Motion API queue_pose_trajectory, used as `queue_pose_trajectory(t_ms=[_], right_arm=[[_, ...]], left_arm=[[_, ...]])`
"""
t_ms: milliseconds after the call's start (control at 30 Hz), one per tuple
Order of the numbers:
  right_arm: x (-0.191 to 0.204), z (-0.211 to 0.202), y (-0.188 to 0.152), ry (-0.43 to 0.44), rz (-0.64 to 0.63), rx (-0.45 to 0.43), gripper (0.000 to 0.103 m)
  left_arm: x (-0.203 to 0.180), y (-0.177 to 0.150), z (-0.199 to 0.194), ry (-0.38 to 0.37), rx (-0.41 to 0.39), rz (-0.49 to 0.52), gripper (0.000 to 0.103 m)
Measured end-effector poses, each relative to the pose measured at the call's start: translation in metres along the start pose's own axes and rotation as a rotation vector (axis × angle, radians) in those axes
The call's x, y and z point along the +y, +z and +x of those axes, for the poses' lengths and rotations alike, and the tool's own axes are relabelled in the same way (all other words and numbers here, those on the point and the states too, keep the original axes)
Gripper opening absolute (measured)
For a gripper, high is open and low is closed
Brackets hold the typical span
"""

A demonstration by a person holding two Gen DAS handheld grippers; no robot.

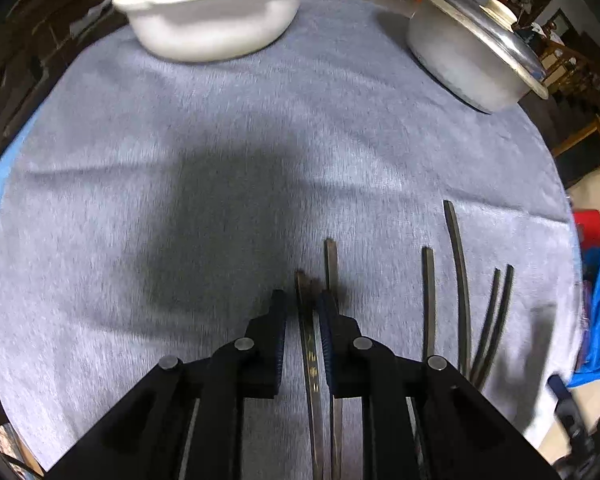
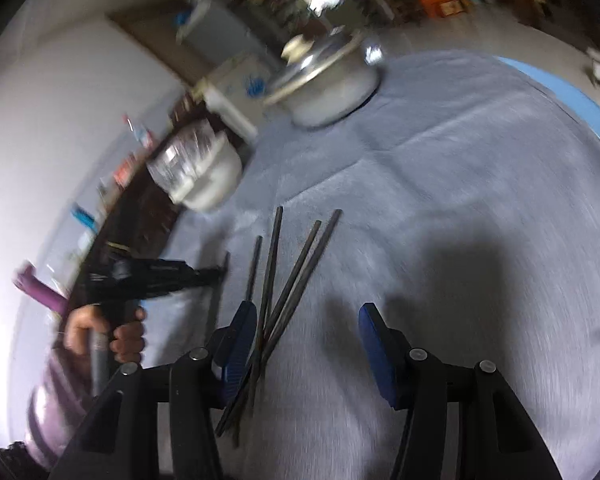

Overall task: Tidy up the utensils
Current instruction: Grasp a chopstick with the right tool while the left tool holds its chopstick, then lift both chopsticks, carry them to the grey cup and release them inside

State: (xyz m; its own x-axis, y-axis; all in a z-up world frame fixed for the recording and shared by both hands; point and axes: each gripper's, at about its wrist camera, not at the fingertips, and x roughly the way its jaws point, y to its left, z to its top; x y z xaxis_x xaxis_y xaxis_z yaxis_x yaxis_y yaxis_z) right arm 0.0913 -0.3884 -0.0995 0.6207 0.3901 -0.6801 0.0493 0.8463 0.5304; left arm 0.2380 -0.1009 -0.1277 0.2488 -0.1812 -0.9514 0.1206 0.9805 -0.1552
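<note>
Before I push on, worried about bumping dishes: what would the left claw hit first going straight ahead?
Probably nothing soon: past the left claw, bare grey cloth runs on between white bowl and lidded pot.

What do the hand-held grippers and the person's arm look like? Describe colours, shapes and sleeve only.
The left hand-held gripper is a matte black angular linkage with round silver pivot pins and dark blue ribbed finger pads. The right hand-held gripper matches it: black links, silver pins, brighter blue pads. The bare left hand emerges from a lilac sleeve and wraps a grey handle. No cables or markings visible.
</note>
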Motion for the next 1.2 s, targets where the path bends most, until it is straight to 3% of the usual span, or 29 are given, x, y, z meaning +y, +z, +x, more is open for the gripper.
queue_pose_trajectory(t_ms=[100, 167, 367, 567, 633, 733, 800, 967, 1100, 1200], right_arm=[[0.023, 0.031, 0.029, -0.025, -0.049, 0.073, 0.057], [0.044, 0.062, 0.050, -0.113, -0.110, 0.147, 0.057], [0.068, 0.138, 0.082, -0.275, -0.171, 0.370, 0.058], [0.074, 0.172, 0.091, -0.423, -0.209, 0.463, 0.058], [0.076, 0.175, 0.089, -0.456, -0.234, 0.472, 0.055], [0.083, 0.179, 0.085, -0.480, -0.293, 0.485, 0.041], [0.085, 0.179, 0.085, -0.481, -0.299, 0.491, 0.010], [0.087, 0.173, 0.080, -0.449, -0.291, 0.437, 0.007], [0.077, 0.133, 0.073, -0.348, -0.249, 0.333, 0.006], [0.076, 0.098, 0.066, -0.310, -0.235, 0.260, 0.006]], left_arm=[[-0.007, 0.000, 0.002, 0.029, -0.022, 0.046, 0.016], [-0.004, 0.001, 0.003, 0.029, -0.024, 0.050, 0.007], [0.020, 0.003, 0.003, -0.083, 0.068, 0.024, 0.005], [0.029, 0.002, 0.004, -0.125, 0.119, 0.020, 0.006], [0.027, 0.003, 0.004, -0.116, 0.127, 0.035, 0.006], [0.022, 0.008, 0.006, -0.101, 0.134, 0.047, 0.006], [0.023, 0.009, 0.006, -0.096, 0.133, 0.039, 0.006], [0.014, 0.006, 0.009, -0.069, 0.091, 0.044, 0.006], [0.015, -0.003, 0.003, -0.047, 0.052, 0.036, 0.005], [0.027, -0.019, -0.017, -0.076, -0.003, 0.001, 0.005]])
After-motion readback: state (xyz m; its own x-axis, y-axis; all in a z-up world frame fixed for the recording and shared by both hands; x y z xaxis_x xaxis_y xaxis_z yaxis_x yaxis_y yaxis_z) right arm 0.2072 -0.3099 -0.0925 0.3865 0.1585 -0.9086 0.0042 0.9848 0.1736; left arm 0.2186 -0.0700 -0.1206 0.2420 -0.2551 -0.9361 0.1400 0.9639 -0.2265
